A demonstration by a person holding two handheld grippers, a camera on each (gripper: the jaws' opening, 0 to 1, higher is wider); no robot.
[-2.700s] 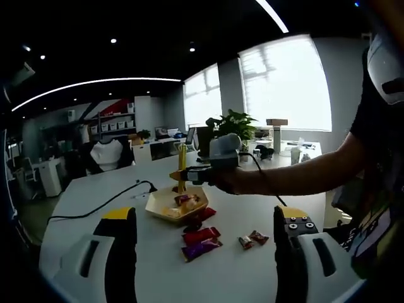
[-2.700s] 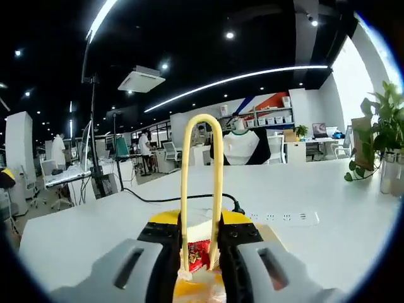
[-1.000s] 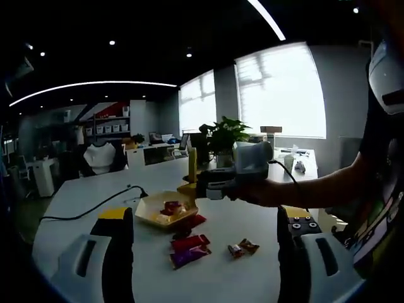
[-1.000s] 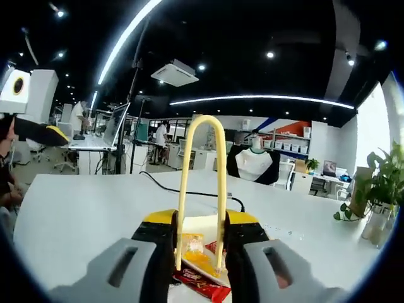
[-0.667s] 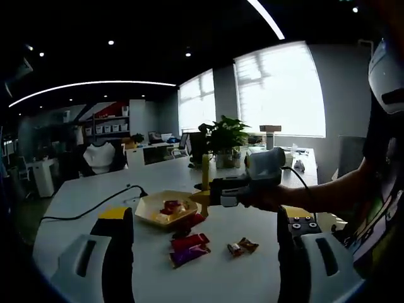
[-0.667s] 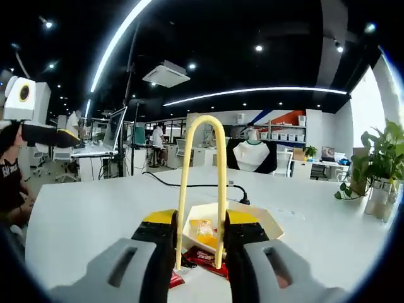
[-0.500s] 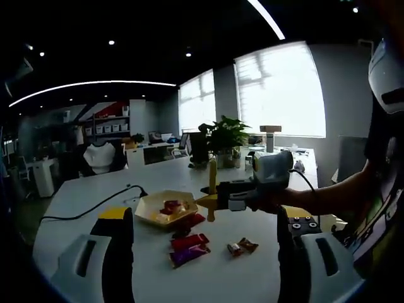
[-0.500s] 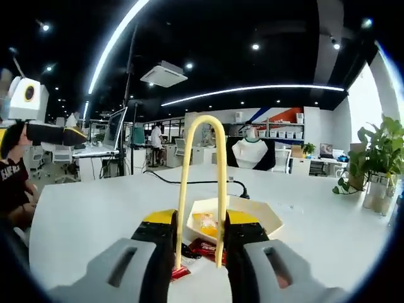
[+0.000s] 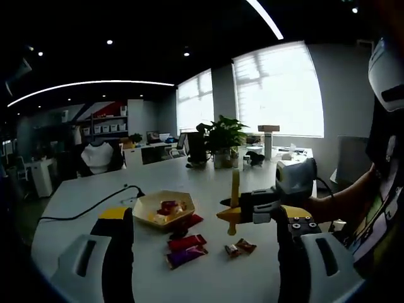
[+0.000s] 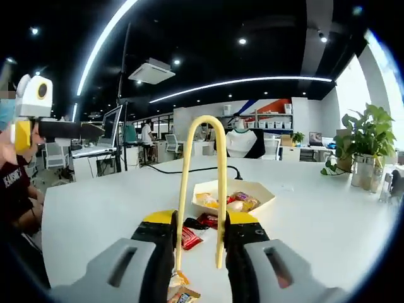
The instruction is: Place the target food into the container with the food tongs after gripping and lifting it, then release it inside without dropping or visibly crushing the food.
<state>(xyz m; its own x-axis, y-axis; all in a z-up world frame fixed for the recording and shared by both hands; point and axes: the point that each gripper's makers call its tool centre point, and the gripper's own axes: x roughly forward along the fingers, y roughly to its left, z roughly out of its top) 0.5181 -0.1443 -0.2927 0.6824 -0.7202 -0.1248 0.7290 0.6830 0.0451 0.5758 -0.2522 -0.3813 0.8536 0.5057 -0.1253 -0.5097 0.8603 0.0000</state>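
Right gripper (image 10: pixel 199 243) has us clamped on the yellow food tongs (image 10: pixel 202 183), which stick up between the jaws with nothing pinched in their tips as far as we can tell. Compared with a second ago, we've pulled well back from the hexagonal tray (image 10: pixel 235 187): back then the tongs sat right over it, now it lies further off with a bare stretch of white table (image 10: pixel 328 221) between. In the left gripper view the right gripper (image 9: pixel 235 213) sits near us, off to the side of the tray (image 9: pixel 162 207), when a moment earlier it was next to its rim.

Left gripper (image 9: pixel 205 252) just hangs there, jaws wide apart, holding nothing.

So the last snack looks dropped off; the tray holds several wrapped pieces. We'd guess we're lining up the next one. Candidates: the red and purple packets (image 9: pixel 184 247) in front of the tray, and the small wrapped candy (image 9: pixel 238 247) just below the tongs, which also shows at the bottom of the right gripper view (image 10: pixel 180 291). The candy seems closest.
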